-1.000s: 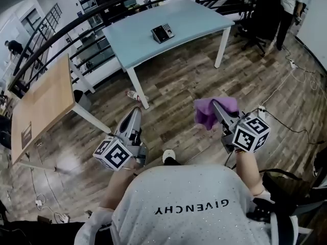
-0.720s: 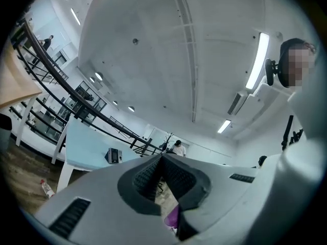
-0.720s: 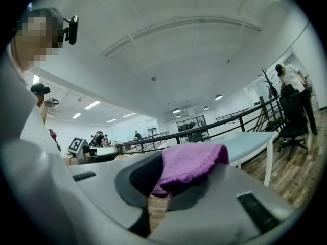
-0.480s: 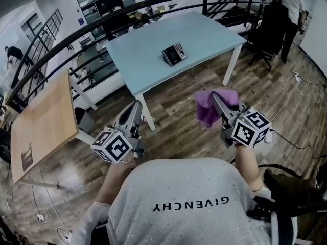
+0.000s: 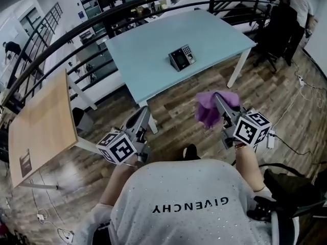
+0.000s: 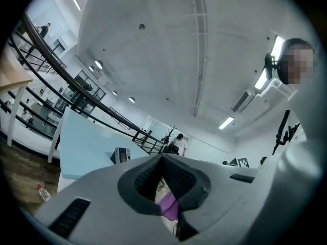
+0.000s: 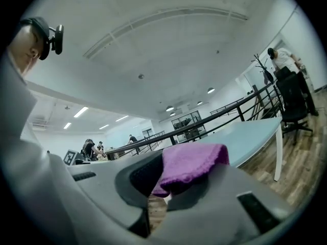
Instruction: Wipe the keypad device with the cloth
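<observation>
Keypad device (image 5: 182, 58): small dark box with a screen beside a grid of grey keys, sitting near the middle of the pale blue table (image 5: 153, 45) with white legs. It is well apart from both grippers.
Cloth (image 5: 209, 107): purple knitted rag pinched at the tip of the right gripper (image 5: 219, 102). It is bunched over the jaws, with the rest hanging loose over the wooden floor.
Right gripper: jaws closed down on a fold of the cloth (image 7: 191, 163), which fills the gap between the pads.
Left gripper (image 5: 142, 115): jaws drawn together to a point with nothing between them. The purple seen past them in its own view is only the cloth in the other gripper.
How the device should handle: probably a stiff plastic case, light enough to skid on the smooth tabletop under a wipe. The screen and keys look like the delicate parts, so pressure should stay light.
Where to hold it: by its two side edges with the free left gripper, clear of the keys, while the cloth passes over the face.
How the cloth should handle: soft and limp, so it will drape and drag. The loose part does the wiping, and the pinch must stay firm.
Change from a second ago: the table and device sit lower and larger in the head view, so the person has come closer. Both grippers keep the same carrying pose, cloth still gripped.
Stage: approach, with no contact yet.
</observation>
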`<state>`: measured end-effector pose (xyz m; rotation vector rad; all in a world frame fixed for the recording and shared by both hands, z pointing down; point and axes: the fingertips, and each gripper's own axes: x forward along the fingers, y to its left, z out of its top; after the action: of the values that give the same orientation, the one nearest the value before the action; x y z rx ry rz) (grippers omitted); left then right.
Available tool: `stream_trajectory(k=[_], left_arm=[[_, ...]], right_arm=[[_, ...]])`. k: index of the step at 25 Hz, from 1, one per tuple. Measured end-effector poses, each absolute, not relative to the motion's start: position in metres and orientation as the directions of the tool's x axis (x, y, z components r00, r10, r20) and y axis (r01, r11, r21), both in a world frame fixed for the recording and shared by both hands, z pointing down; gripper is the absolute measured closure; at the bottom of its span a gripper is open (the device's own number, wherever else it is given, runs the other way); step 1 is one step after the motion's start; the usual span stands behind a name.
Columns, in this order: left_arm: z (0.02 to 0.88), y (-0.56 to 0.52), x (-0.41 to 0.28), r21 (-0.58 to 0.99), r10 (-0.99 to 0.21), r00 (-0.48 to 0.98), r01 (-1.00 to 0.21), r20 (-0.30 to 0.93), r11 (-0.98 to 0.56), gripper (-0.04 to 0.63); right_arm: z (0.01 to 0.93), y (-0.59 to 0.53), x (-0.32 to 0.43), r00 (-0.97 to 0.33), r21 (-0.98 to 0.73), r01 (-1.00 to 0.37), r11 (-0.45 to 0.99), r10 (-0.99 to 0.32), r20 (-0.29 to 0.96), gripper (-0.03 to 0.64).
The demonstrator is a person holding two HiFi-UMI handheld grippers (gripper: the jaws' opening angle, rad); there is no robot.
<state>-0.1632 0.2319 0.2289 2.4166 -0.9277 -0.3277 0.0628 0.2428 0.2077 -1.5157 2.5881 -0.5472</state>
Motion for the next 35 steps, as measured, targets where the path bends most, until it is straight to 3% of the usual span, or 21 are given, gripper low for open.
stream_trajectory(k=[5, 13, 21, 35], left_arm=[[0.242, 0.194, -0.152, 0.458, -0.669, 0.743, -0.605, 0.030, -0.652, 0.594], [0.244, 0.103, -0.130, 0.514, -0.693, 0.720, -0.607, 0.034, -0.606, 0.594], [0.252, 0.010, -0.108, 0.467, -0.780, 0.624, -0.703, 0.041, -0.537, 0.594], [0.336, -0.055, -0.038, 0.546, -0.765, 0.606, -0.726, 0.218, -0.419, 0.594]], right_arm=[[0.222, 0.192, 0.063, -0.531, -0.359, -0.810, 0.463, -0.840, 0.113, 0.598], [0.227, 0.085, 0.064, -0.629, -0.344, -0.757, 0.556, -0.762, 0.153, 0.598], [0.247, -0.006, 0.052, -0.741, -0.172, -0.669, 0.723, -0.631, 0.230, 0.598], [0.331, -0.112, 0.036, -0.888, -0.381, -0.455, 0.805, -0.376, 0.266, 0.598]])
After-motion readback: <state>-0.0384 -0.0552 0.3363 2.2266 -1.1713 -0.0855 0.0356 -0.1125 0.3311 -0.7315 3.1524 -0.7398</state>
